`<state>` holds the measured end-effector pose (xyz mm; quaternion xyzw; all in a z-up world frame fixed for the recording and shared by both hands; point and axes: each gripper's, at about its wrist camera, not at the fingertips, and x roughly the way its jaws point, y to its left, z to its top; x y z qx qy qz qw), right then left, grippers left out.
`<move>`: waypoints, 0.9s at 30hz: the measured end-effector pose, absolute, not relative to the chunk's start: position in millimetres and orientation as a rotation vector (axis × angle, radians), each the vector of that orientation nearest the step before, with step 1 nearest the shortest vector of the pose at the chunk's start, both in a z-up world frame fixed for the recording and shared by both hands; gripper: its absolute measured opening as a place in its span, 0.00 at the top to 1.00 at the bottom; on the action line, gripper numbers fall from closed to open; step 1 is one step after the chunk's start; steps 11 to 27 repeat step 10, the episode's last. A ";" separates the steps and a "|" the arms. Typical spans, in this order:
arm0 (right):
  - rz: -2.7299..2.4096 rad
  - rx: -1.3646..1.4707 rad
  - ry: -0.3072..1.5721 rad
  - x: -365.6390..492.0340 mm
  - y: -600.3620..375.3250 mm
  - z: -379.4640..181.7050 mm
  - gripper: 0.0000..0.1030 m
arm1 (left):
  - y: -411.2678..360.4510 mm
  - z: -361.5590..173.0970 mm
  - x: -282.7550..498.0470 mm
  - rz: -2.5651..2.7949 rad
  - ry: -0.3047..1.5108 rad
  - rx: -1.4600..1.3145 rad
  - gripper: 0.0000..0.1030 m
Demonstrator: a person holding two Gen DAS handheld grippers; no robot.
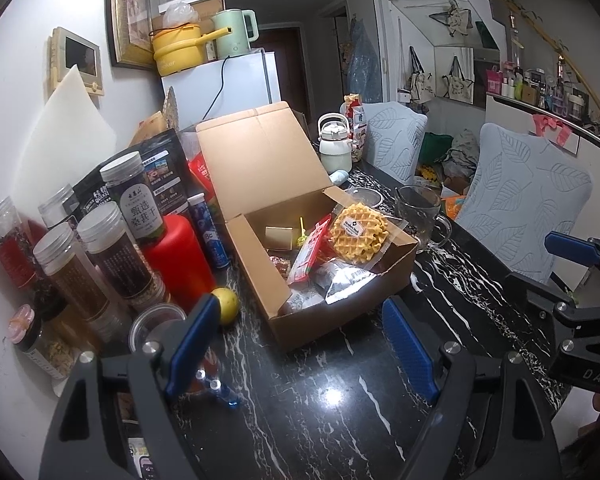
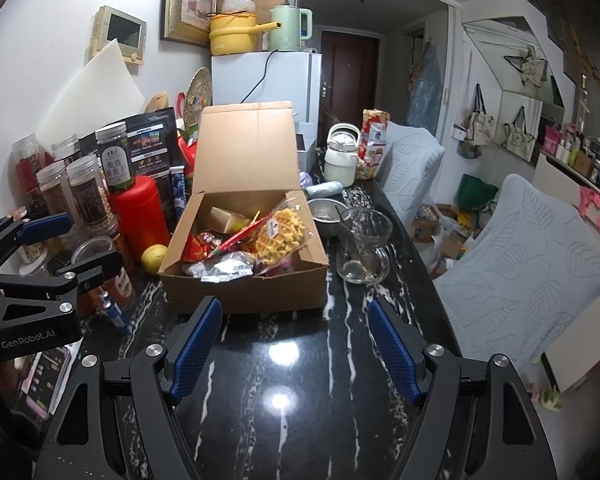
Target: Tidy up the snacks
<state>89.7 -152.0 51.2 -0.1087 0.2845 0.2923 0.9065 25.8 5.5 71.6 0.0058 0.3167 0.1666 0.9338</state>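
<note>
1. Left gripper (image 1: 302,340): blue-padded jaws spread wide, nothing between them, poised above the black white-veined marble surface (image 1: 340,408); "GenRobot.AI" printed on its body, legible in the right wrist view.
2. Right gripper (image 2: 294,344): jaws likewise wide apart and empty, over the same surface, just short of the box; letters "DAS" legible on its body in the left wrist view.
3. Cardboard box (image 2: 244,284): lid flap raised at the back, resting on the surface ahead of both grippers, filled with snacks.
4. Waffle (image 2: 278,236): in a clear wrapper with a small white label, text too small to read; leaning against the right inner wall of the box, atop the other packets.
5. Red packet (image 1: 310,250): slanted inside the box, just left of the waffle; printing illegible.
6. Silver-black packets (image 1: 340,280): at the near end of the box, below the waffle.
7. Jars with clear ribbed lids (image 1: 128,216): left of the box; tallest with a label of Chinese characters.
8. Red bottle (image 1: 176,256): between jars and box.
9. Yellow fruit (image 2: 154,258): touching the box's left wall.
10. Glass mug (image 2: 364,244): right of the box.
</note>
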 end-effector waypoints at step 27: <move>0.601 -0.224 0.596 92.8 -152.5 47.8 0.26 | 5.0 69.2 28.2 0.349 0.652 0.012 0.19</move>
